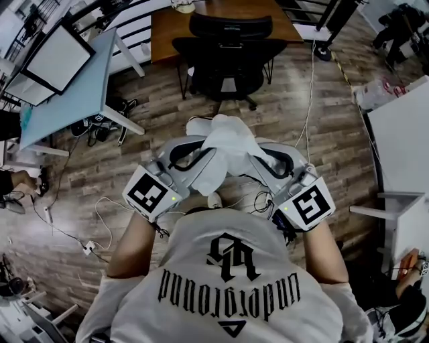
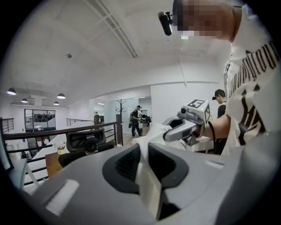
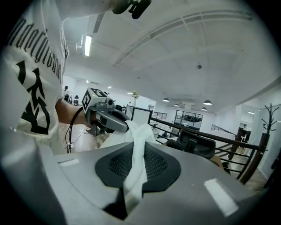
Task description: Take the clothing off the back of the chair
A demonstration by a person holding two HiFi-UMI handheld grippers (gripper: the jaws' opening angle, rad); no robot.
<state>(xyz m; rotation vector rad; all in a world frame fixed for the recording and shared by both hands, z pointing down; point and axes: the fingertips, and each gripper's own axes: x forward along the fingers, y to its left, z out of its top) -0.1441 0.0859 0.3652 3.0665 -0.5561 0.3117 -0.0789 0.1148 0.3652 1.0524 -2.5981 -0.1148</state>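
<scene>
A white garment (image 1: 226, 149) hangs bunched in the air between my two grippers, over the wooden floor. My left gripper (image 1: 201, 153) is shut on its left side, and a strip of the cloth (image 2: 148, 186) runs down between the jaws. My right gripper (image 1: 260, 153) is shut on the other side, with a fold of white cloth (image 3: 134, 173) pinched in its jaws. The black office chair (image 1: 224, 57) stands farther off at a wooden desk, its back bare. Each gripper shows in the other's view, the right gripper (image 2: 186, 125) and the left gripper (image 3: 109, 117).
A light blue table (image 1: 74, 87) with a monitor stands at the left, and a wooden desk (image 1: 221, 20) lies behind the chair. A white table (image 1: 402, 134) is at the right. Cables (image 1: 100, 221) trail on the floor. A dark railing (image 2: 66, 132) runs behind the chair; people stand far off.
</scene>
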